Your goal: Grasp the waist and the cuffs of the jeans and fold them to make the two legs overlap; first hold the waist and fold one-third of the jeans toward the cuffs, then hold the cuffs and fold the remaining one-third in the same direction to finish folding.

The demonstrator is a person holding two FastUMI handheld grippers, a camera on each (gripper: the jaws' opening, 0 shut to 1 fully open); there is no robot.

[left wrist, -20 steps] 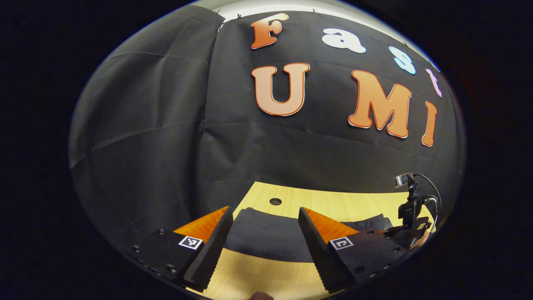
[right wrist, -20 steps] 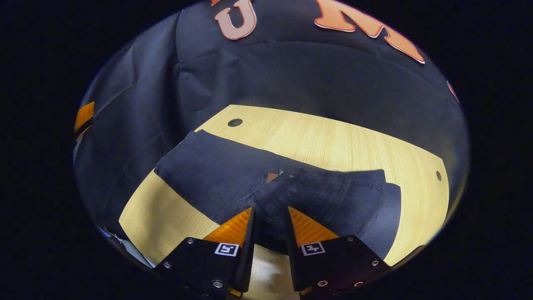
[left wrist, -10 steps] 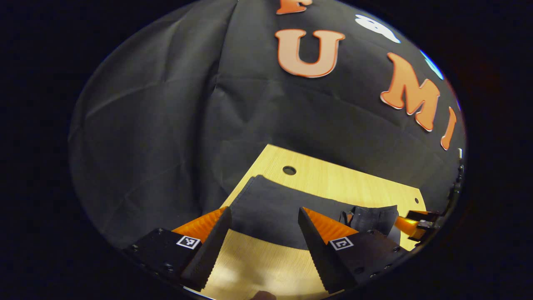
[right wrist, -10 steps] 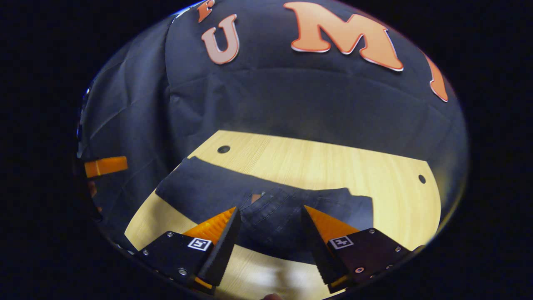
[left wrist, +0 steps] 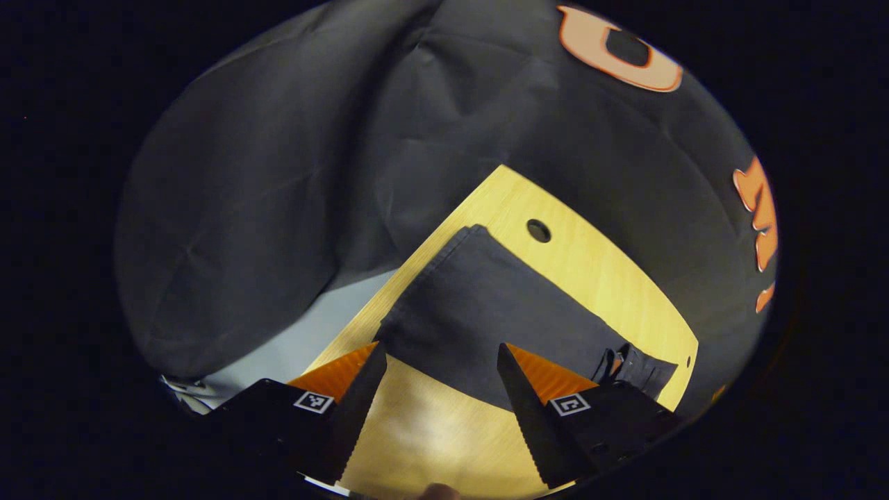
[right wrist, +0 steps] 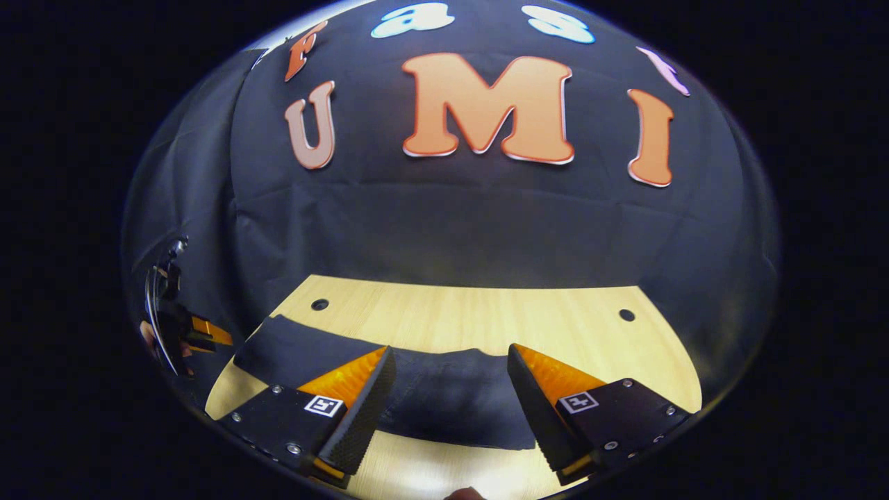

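1. Our right claw (right wrist: 448, 389) has let go of the waist fold it pinched a second ago; its fingers now stand spread and empty above the jeans (right wrist: 444, 403), which lie flat on the worktop (right wrist: 486, 319) just ahead of it.
2. Our left claw (left wrist: 436, 389), spread throughout, has swung down toward the jeans' near edge (left wrist: 479, 312).
3. We judge the waist fold placed; the cuff fold comes next.
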